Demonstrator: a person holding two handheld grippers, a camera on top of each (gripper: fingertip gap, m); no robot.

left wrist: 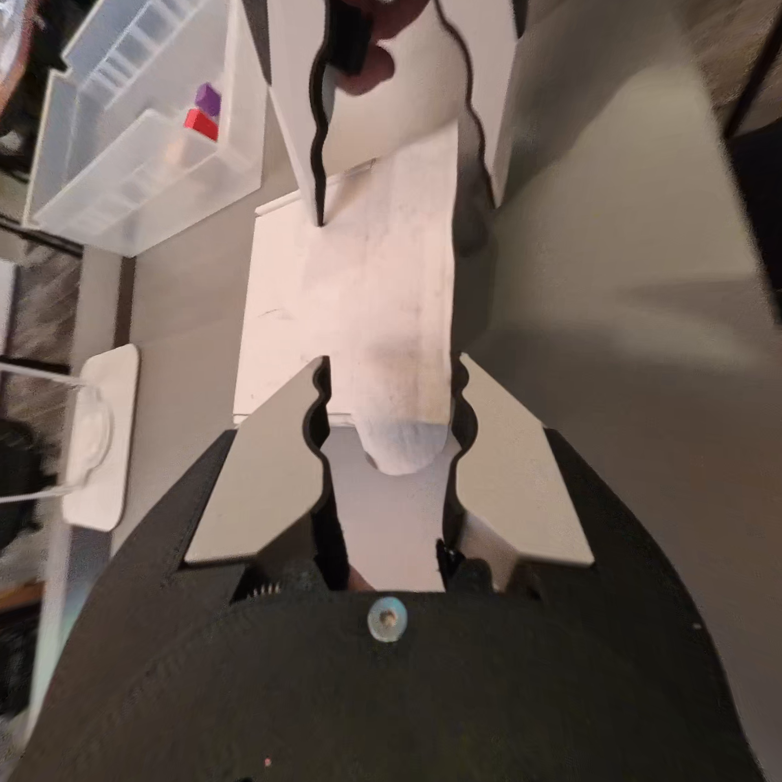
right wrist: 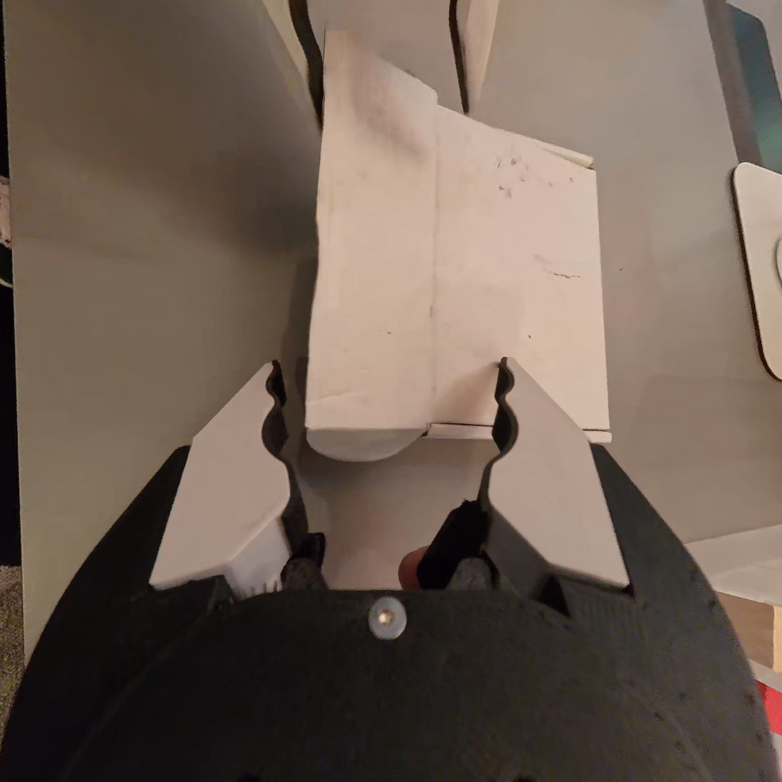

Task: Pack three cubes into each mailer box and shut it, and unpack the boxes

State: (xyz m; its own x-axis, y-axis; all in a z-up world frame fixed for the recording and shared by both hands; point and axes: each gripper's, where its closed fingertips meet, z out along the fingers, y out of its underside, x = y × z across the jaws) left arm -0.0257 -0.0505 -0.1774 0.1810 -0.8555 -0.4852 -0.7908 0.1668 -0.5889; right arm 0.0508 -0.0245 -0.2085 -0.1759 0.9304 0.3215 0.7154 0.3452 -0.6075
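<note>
A white mailer box (left wrist: pixel 296 304) lies on the grey table (left wrist: pixel 592 338); it also shows in the right wrist view (right wrist: pixel 516 275). A long white flap (left wrist: pixel 406 296) with rounded end tabs stands up along one side of the box. My left gripper (left wrist: pixel 393 364) is open, with one rounded tab (left wrist: pixel 402 448) between its fingers. My right gripper (right wrist: pixel 387 364) is open around the flap's other tab (right wrist: pixel 355 444). Each gripper shows at the top of the other's view, my right one (left wrist: pixel 393 127) in the left wrist view. A purple cube (left wrist: pixel 208 99) and a red cube (left wrist: pixel 202 123) lie in a clear bin (left wrist: pixel 139 169).
The clear plastic bin with dividers stands beside the box, at the upper left of the left wrist view. A white coaster (left wrist: pixel 106 436) carrying a clear glass (left wrist: pixel 91 431) lies near the table edge; the coaster also shows in the right wrist view (right wrist: pixel 761 262).
</note>
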